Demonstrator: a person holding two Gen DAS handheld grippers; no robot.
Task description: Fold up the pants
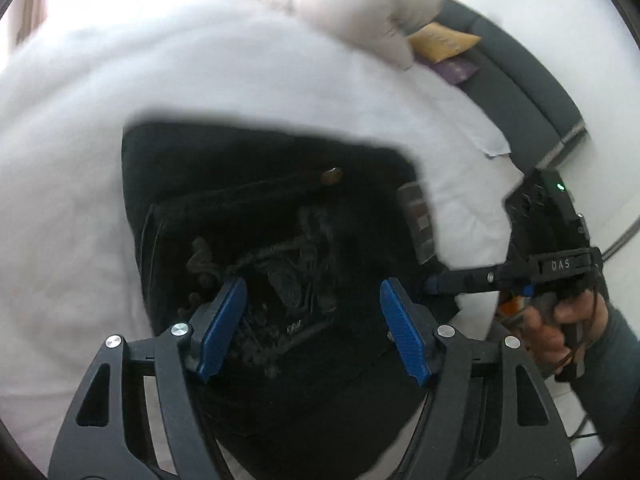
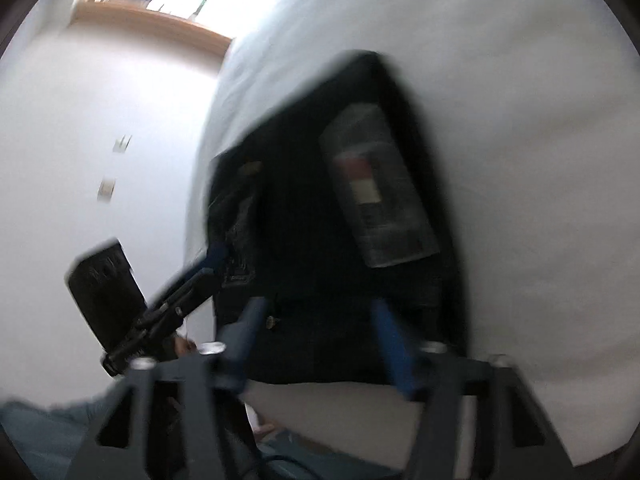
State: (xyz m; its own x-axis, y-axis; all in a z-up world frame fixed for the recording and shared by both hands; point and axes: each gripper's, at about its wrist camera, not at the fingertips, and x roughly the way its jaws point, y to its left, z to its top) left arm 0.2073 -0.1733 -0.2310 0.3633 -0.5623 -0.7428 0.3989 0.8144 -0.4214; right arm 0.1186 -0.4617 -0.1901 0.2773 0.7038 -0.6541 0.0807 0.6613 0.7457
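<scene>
A: Black denim, folded down to a compact block — the pants lay on the white bed sheet, embroidered back pocket facing up. Looked mostly folded to me.

B: Agreed, legs weren't trailing anywhere in either view. A label patch showed on top in the right wrist view. Left to do, I'd guess: one last fold or just a tidy-up.

A: Tools? The left gripper had its blue pads spread wide over the pocket, nothing pinched between them.

B: The right gripper was blurry. Jaws stood apart over the near edge of the pants, narrower than the left's. I couldn't see the pads pressing cloth, so probably not gripping, but the smear makes that shaky.

A: In the left view the right gripper came in from the side, tip at the edge of the pants, a hand on its handle.

B: Surface: soft white bedding, lightly wrinkled. A pale pillow at the far end, something yellow and something purple beside it.

A: Room: dark grey sofa past the bed, white wall, wooden ledge under a bright window.
</scene>
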